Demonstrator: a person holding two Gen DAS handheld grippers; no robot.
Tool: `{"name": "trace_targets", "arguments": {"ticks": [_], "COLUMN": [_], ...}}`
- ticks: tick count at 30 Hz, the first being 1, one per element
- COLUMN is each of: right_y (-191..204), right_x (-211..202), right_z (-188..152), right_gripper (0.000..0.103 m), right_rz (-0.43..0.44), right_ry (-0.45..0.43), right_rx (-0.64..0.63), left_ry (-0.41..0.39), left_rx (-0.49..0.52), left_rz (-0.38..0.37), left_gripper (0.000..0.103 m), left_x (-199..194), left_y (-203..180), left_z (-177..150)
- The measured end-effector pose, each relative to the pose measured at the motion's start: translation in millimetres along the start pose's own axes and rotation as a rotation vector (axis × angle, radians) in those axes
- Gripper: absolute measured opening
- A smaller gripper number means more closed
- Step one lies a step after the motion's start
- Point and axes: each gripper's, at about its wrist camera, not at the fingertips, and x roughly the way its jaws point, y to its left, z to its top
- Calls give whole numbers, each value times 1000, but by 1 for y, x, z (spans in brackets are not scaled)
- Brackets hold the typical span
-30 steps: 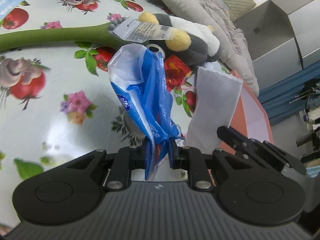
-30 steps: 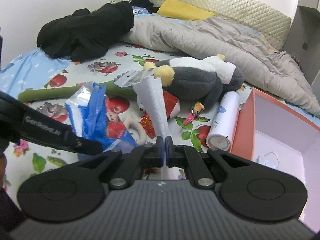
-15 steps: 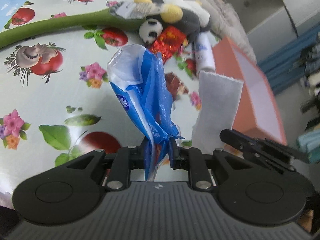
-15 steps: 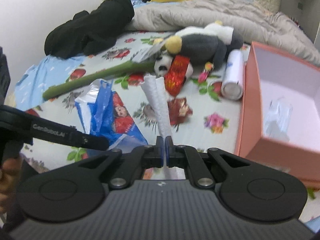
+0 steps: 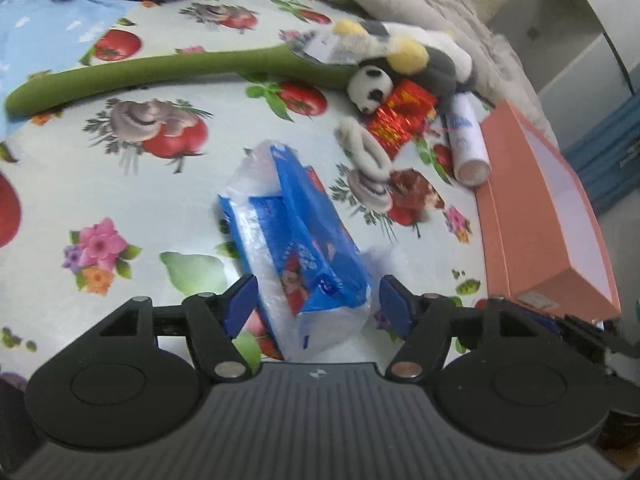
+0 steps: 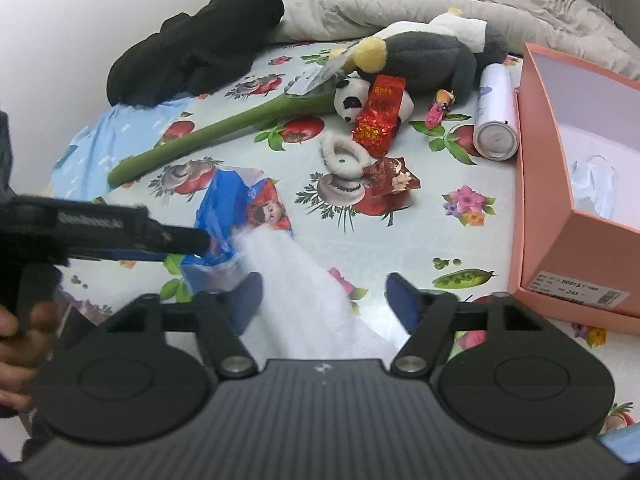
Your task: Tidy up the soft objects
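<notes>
The left gripper (image 5: 314,304) stands wide open, its blue-padded fingers (image 5: 240,300) on either side of the blue tissue pack (image 5: 298,240) and holding nothing. The pack lies on the fruit-print tablecloth (image 5: 120,184), between the fingers and apparently clear of both pads. The right gripper (image 6: 324,300) is likewise spread wide and grips nothing; a white tissue sheet (image 6: 308,292) lies in the gap between its fingers, blurred, so contact with the pads cannot be confirmed.

Handling notes, as judgement:
- The tissue pack is light and soft. Its thin plastic wrap is slippery and crumples under load. It should be taken across the full body of the pack, not by the loose film at the open end.
- The tissue sheet is nearly weightless, limp and easily torn. A pinch at one edge or at a gathered fold suits it.
- The orange box (image 6: 560,216) stands open to the right, near both items, and looks a likely receptacle.
</notes>
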Motion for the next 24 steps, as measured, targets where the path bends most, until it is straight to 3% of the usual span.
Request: {"name": "trace_targets", "arguments": {"ticks": [5, 10, 14, 16, 19, 20, 21, 24], "right_y": [0, 11, 12, 14, 19, 20, 19, 17], "right_x": [23, 50, 67, 65, 63, 62, 62, 60], "right_z": [-5, -11, -20, -23, -25, -24, -23, -18], "right_gripper": [76, 75, 68, 65, 42, 28, 21, 16], "right_rz": [50, 55, -2, -28, -71, -80, -89, -123], "right_ry": [40, 105, 167, 150, 147, 146, 149, 154], "right_rx": [-41, -132, -142, -155, -169, -159, -146, -115], "left_ry": [-15, -7, 0, -6, -6, -3, -1, 3], "left_rx": [-51, -105, -122, -127, -122, -115, -108, -83], "left_rz": [2, -17, -29, -38, -54, -59, -64, -76], "left_gripper": [82, 83, 83, 82, 81, 81, 80, 74], "left_x": [-1, 7, 12, 12, 14, 15, 15, 18], "left_y": [8, 15, 16, 17, 17, 16, 15, 9], "left_z": [-2, 1, 7, 10, 18, 20, 21, 26]}}
